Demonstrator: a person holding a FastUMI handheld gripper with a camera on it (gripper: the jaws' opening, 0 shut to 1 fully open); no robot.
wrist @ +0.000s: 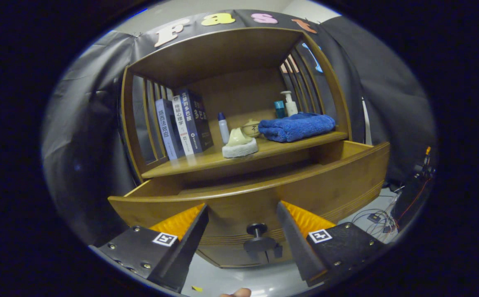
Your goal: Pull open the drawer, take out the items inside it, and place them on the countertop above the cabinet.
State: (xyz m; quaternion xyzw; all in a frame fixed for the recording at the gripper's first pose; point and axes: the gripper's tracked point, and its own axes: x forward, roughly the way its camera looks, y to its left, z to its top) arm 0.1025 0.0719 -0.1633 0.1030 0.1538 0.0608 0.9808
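Blue towel [297, 127], brown wooden drawer [330, 185]

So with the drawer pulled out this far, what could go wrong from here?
1. The gripper is open with the drawer knob between its fingers; the drawer front hides the contents, so reaching in would be blind.
2. The countertop already carries books, a small bottle, a pale slipper-like item and a blue towel; placing items there could knock the bottle over.

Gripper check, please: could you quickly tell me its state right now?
Gripper: open, holding nothing; its fingers stand apart on either side of the dark round knob of the pulled-out wooden drawer.
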